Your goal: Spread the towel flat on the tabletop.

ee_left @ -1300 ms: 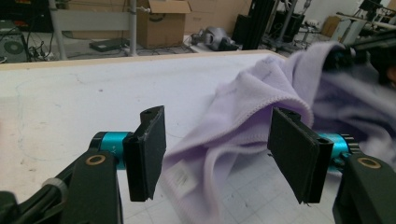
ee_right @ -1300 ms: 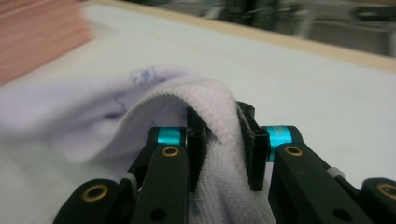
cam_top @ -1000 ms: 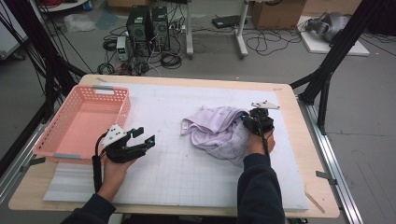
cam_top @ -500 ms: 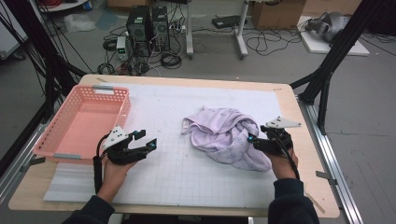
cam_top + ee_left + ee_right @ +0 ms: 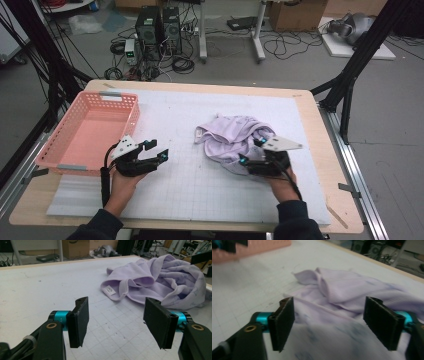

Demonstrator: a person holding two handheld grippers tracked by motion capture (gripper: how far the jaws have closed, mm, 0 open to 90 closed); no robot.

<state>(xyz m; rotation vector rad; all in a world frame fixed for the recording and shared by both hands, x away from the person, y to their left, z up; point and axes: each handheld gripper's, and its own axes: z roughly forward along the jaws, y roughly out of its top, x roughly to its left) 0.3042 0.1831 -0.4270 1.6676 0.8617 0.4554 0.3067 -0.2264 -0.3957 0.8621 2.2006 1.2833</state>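
— How are the hands sitting?
— The left gripper [image 5: 156,150] is resting low beside the pink basket [image 5: 65,155], jaws spread, nothing between them. The right gripper [image 5: 251,151] is lying level at the lilac cloth [image 5: 231,140], crumpled mid-table.
— Anything changing?
— The right jaws have just been opening, cloth under them ungripped; that hand has swung back in from the table's right edge.

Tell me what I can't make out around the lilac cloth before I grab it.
- Near edge of the lilac cloth: high view, covered by the right gripper.
- Cloth between the jaws: right gripper view, blurred; contact unclear.
- Label print: left gripper view, too small.
- Cloth's right end: left gripper view, cut off by the edge.
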